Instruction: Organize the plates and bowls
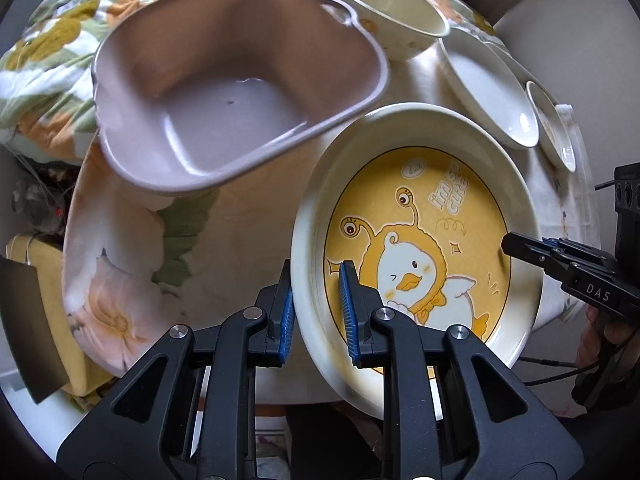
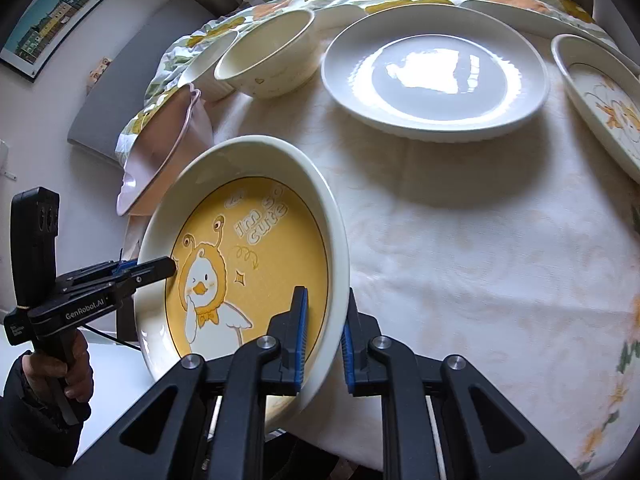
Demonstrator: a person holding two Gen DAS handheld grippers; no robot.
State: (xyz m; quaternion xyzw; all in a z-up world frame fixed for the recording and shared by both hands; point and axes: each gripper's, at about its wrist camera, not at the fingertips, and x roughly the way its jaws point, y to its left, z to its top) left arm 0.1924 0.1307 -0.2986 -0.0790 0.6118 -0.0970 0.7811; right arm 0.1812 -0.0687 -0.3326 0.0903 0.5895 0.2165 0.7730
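A deep cream plate with a yellow duck picture (image 1: 424,240) is held tilted above the table edge, gripped from both sides. My left gripper (image 1: 316,312) is shut on its left rim, one finger inside and one outside. My right gripper (image 2: 324,340) is shut on its right rim (image 2: 336,240). The right gripper shows at the plate's far rim in the left wrist view (image 1: 520,246). The left gripper shows in the right wrist view (image 2: 160,268). A pink squarish bowl (image 1: 224,92) stands just beyond the plate.
On the floral tablecloth (image 2: 460,240) stand a plain white plate (image 2: 436,72), a cream bowl (image 2: 272,56), a smaller ribbed bowl (image 2: 208,68) and a flower-patterned dish (image 2: 600,104) at the right. A quilt lies behind. The table edge is at the left.
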